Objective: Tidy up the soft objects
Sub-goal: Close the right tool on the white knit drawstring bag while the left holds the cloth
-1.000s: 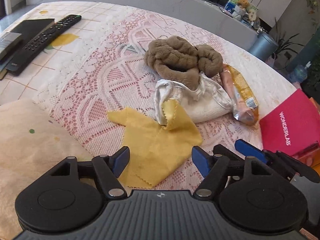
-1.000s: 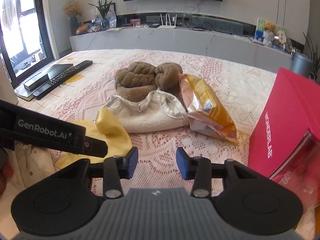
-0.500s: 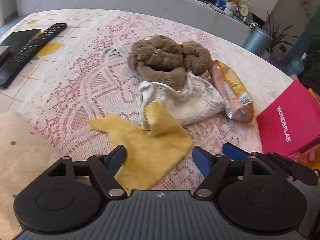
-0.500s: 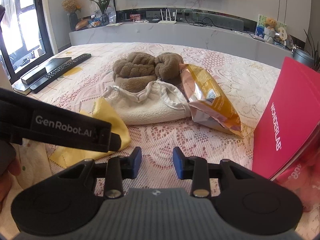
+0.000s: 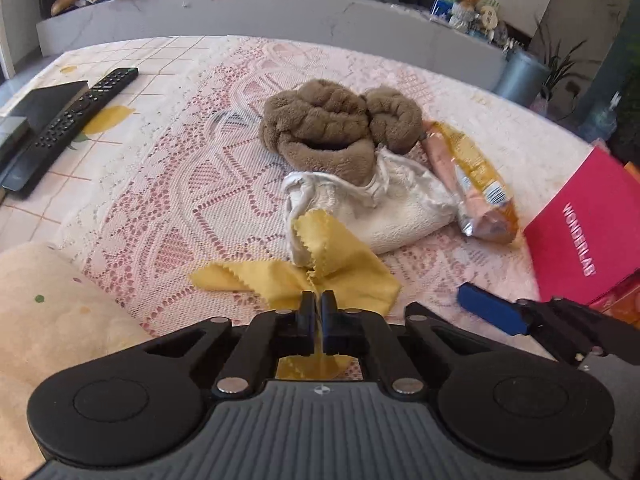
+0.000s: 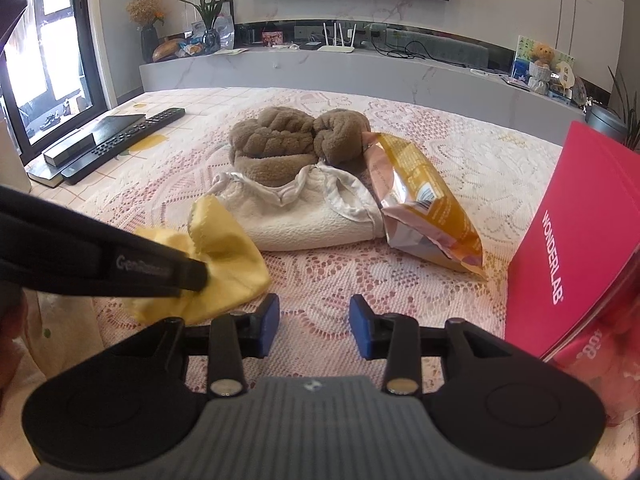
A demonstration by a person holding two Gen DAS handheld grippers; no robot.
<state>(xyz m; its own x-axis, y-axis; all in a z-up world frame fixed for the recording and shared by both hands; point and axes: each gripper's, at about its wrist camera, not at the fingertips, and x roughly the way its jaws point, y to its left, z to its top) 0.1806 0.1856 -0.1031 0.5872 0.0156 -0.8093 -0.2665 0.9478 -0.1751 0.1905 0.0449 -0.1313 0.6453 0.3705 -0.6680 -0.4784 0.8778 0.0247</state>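
A yellow cloth (image 5: pixel 344 272) lies on the lace-covered table in front of a folded white towel (image 5: pixel 384 212) and a brown fluffy item (image 5: pixel 328 132). My left gripper (image 5: pixel 319 304) is shut on the near part of the yellow cloth, bunching it up. In the right wrist view the left gripper (image 6: pixel 200 276) pinches the yellow cloth (image 6: pixel 228 256) at the left. The white towel (image 6: pixel 304 216) and brown fluffy item (image 6: pixel 296 148) lie behind. My right gripper (image 6: pixel 314 328) is open and empty above the lace.
An orange snack bag (image 6: pixel 424 204) lies right of the towel. A pink WONDERLAB box (image 6: pixel 572 248) stands at the right. A remote (image 5: pixel 76 120) and black box (image 5: pixel 36 108) lie at the far left. A cream cushion (image 5: pixel 44 312) sits near left.
My left gripper has closed on the yellow cloth, which is now gathered and lifted at the pinch. The right gripper has stayed open, shifting slightly.
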